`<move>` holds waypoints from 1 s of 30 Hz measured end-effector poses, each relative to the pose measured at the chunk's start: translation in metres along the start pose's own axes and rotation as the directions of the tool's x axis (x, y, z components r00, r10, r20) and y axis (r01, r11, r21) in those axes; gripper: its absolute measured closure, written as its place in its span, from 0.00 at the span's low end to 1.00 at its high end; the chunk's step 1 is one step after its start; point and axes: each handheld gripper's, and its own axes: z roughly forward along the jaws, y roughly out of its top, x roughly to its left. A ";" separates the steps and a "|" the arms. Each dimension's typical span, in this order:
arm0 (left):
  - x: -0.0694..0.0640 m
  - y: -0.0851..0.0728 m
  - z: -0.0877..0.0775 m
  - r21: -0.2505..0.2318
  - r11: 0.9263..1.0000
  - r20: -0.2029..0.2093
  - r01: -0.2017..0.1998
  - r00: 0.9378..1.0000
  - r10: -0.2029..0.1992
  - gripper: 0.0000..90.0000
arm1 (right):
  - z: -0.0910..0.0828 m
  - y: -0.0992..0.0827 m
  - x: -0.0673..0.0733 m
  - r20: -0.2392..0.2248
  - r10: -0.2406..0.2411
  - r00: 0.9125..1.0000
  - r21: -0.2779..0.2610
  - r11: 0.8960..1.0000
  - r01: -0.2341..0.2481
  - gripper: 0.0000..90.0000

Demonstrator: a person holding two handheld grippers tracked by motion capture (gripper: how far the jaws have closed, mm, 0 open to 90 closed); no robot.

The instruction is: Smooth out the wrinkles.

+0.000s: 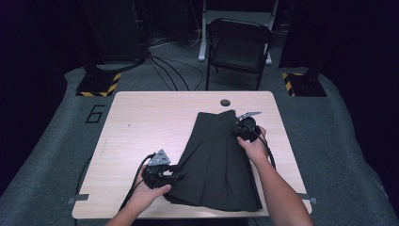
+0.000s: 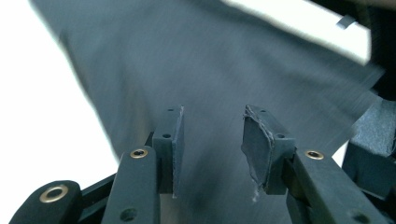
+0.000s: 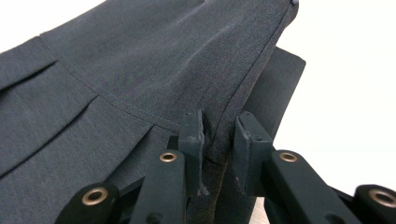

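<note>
Right now my dark skirt lies flat on the worktop. My right hand-held gripper pinches the skirt's edge near the waist, w/ a fold of cloth between its pads. My left hand-held gripper is apart over the cloth near the hem & grips nothing.

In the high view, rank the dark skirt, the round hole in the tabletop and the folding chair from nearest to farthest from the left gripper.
From the left gripper:
1. Dark skirt, right at its jaws, lying mid-table.
2. Round hole, near the table's far edge, beyond the skirt.
3. Folding chair, on the floor behind the table.
</note>
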 end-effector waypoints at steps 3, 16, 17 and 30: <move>-0.002 -0.010 0.009 0.034 0.999 -0.011 0.008 1.000 -0.008 0.71 | 0.005 -0.003 -0.004 0.013 0.033 0.999 0.017 0.999 -0.034 0.82; -0.037 0.012 0.019 -0.031 0.993 0.054 -0.112 0.992 0.113 1.00 | -0.010 0.002 0.000 0.012 0.008 1.000 -0.042 0.999 -0.007 0.83; -0.038 0.013 0.024 -0.017 0.993 0.066 -0.116 0.991 0.117 1.00 | -0.011 0.002 -0.001 0.013 0.021 1.000 -0.044 0.999 -0.020 0.83; -0.046 0.011 0.021 -0.034 0.988 0.067 -0.150 0.986 0.152 0.84 | 0.014 -0.028 -0.020 0.094 0.122 0.988 0.012 0.992 -0.123 0.64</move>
